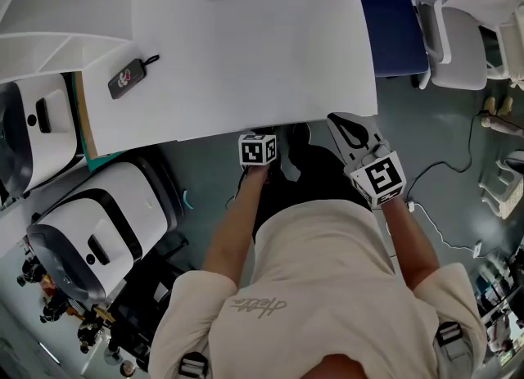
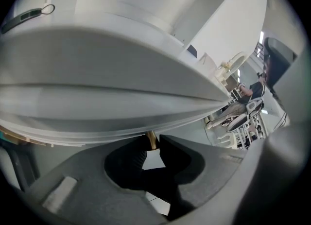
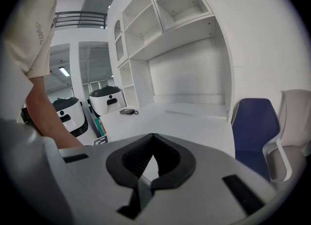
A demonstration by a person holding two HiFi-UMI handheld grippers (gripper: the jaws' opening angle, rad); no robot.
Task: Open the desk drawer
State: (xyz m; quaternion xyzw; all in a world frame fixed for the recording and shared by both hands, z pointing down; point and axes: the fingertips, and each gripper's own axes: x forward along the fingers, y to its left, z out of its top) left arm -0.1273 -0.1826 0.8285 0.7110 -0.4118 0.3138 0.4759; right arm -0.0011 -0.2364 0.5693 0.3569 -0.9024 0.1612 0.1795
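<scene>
Up and left of the left gripper (image 2: 151, 145), a dark key fob (image 1: 128, 77) lies on the white desk (image 1: 246, 58). The left gripper reaches under the desk's front edge, where the drawer front (image 2: 97, 110) spans just above its jaws. The jaws stand narrow, pinched on either side of the small brass knob (image 2: 151, 139) below that front. To its right, the right gripper (image 3: 153, 135) hangs near the desk's corner, jaw tips together with nothing between. A blue chair (image 3: 255, 127) stands right of it.
</scene>
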